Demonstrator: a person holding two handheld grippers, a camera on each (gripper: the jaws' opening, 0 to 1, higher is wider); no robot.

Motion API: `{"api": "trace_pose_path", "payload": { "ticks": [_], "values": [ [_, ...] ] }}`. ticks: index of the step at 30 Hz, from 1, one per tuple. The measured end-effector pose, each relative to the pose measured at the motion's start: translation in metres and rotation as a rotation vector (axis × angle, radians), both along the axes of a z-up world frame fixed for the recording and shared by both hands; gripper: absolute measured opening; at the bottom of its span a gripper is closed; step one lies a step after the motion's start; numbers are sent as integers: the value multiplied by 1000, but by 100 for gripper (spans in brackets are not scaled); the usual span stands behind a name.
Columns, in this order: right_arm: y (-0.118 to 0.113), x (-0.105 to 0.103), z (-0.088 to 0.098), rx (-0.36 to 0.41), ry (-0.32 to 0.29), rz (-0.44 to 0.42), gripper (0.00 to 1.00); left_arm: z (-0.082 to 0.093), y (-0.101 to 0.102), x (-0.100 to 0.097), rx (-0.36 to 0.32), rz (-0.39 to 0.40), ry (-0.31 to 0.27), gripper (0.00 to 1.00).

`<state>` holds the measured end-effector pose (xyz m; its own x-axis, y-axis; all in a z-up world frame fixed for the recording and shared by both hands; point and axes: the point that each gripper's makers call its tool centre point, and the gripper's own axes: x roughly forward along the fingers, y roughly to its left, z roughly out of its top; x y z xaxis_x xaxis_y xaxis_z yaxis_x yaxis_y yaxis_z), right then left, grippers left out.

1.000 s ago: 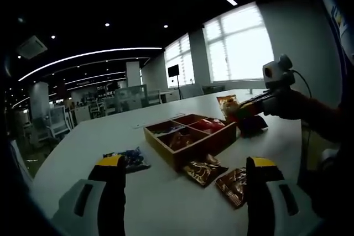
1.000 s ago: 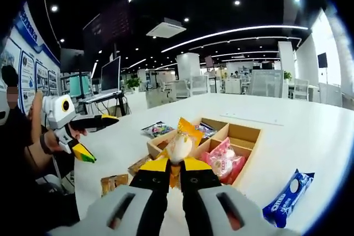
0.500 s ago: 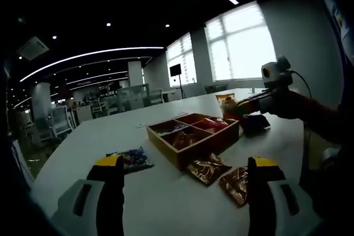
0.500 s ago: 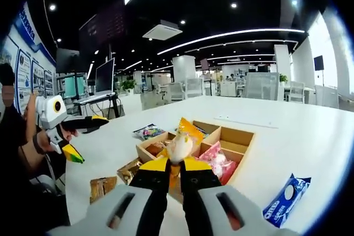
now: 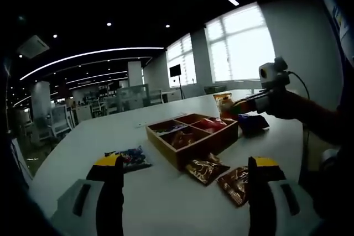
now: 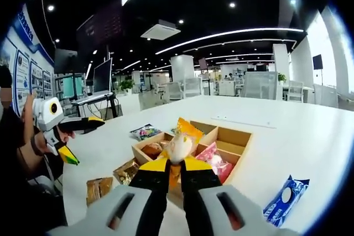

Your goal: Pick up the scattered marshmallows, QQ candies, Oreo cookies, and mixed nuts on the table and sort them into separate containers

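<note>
**Snack packet held over divided box: place into correct compartment**

Table [image 6: 310,136]: white, wide; carries all items.

Wooden box [image 6: 235,136]: four compartments, mid-table. In right gripper view, near-right compartment holds pink packets [image 6: 213,161]; near-left holds brownish contents; far-left holds sth colourful; far-right looks bare. Same box at [image 5: 191,136].

Right gripper [image 6: 176,167]: jaws closed tight on yellow-and-white snack packet [image 6: 181,139], pinched at its lower edge, held up in front of box. Contents type: can't tell.

Left gripper [image 5: 185,192]: jaws wide apart, nothing between them, hovering above table near box; also seen at [image 6: 74,136].

Loose items: blue Oreo pack [image 6: 285,194] on table, right of box. Two brown packets [image 5: 221,175] just near of box. Colourful candy packet [image 5: 130,158] left of box.

Procedure (judgement):
1. Match packet to compartment w/ like contents before lowering.
2. Centre packet over that compartment, clear of dividers.
3. Lower till packet sits inside walls, then release; dropping from height risks bounce-out.
4. Keep left gripper clear of box.
</note>
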<state>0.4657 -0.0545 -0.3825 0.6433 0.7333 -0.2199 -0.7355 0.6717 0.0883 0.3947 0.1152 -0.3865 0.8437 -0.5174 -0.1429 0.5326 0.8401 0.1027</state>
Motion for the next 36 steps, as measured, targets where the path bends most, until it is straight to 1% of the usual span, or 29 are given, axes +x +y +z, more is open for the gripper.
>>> {"api": "trace_pose_path", "payload": {
  "ticks": [5, 12, 18, 22, 26, 30, 36],
  "values": [
    [0, 2, 0, -1, -1, -4, 5, 0, 0, 0, 3, 1, -2, 97],
    [1, 6, 6, 6, -14, -10, 5, 3, 1, -1, 5, 0, -6, 97],
    [4, 10, 7, 8, -18, -17, 5, 3, 3, 0, 6, 3, -5, 97],
    [4, 15, 2, -3, -8, -22, 5, 2, 3, 0, 5, 4, -5, 97],
    [5, 20, -11, -30, 28, -20, 5, 1, 2, 0, 3, -1, -3, 97],
    [6, 23, -21, -56, 50, -18, 5, -1, 0, 0, 12, -5, 1, 97],
    [7, 25, -26, -72, 64, -9, 6, -2, 1, 1, 15, -4, 3, 97]
  ]
}}
